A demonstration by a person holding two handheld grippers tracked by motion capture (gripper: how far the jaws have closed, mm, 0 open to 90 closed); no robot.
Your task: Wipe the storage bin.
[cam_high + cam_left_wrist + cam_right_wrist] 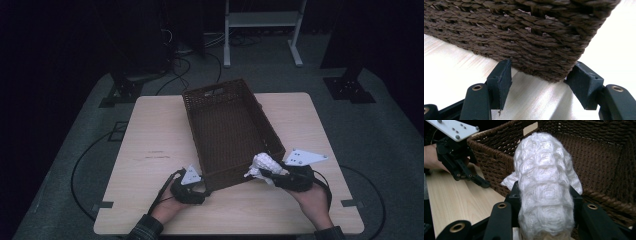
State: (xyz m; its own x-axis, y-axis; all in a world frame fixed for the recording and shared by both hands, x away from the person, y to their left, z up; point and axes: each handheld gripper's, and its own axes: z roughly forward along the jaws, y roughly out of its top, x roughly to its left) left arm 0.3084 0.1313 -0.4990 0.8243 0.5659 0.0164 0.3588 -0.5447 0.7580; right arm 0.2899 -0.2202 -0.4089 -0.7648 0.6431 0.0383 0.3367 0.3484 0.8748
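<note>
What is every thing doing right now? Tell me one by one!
Basket: upright on the table, turned at an angle, nothing inside.
White knitted cloth: bunched up, pinched between the right gripper's jaws, held over the basket's near rim.
Right gripper: shut on the cloth.
Left gripper: open, jaws on either side of the basket's near corner.
Table: bare light wood around the basket.

1. One brown woven basket (227, 130) stands on the worktop.
2. One white knitted cloth (545, 187) is there, a single bundle.
3. One wooden worktop (155, 145) carries it all.
4. Two claws: the left claw (200, 192) and the right claw (270, 176).
5. Two grey three-cornered plates (302, 158), one atop each claw.
</note>
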